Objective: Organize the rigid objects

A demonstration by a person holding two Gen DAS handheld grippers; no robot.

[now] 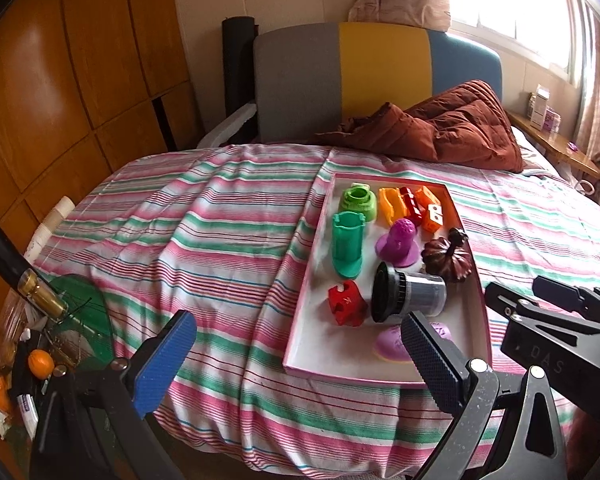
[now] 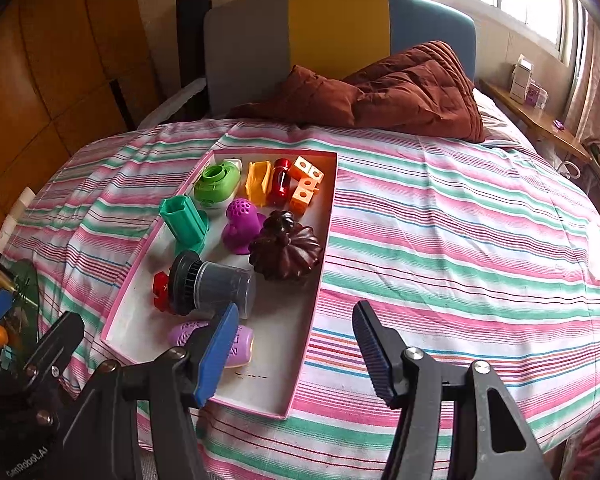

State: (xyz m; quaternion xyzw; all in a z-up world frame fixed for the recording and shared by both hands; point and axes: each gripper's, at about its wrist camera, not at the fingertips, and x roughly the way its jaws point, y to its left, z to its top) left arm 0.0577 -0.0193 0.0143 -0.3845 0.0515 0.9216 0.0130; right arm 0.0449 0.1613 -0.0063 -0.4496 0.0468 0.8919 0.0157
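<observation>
Shallow pink-rimmed white cardboard tray (image 2: pixel 320 240) on the striped bed (image 2: pixel 460 240), holding small rigid plastic toys. Dark grey ribbed plastic cylinder (image 2: pixel 212 286) lying on its side: probably light, stiff, smooth; best pinched across its barrel. Left gripper (image 1: pixel 296 360) and right gripper (image 2: pixel 296 344) both spread, empty.

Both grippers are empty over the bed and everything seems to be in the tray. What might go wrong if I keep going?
1. The tray sits on soft, wrinkled bedding; pressing down on it might tilt it.
2. The grey jar lies on its side among the red piece and the brown pumpkin; a nudge may roll it.
3. The lilac piece is partly hidden behind the right gripper, so reaching for it could go wrong.
</observation>
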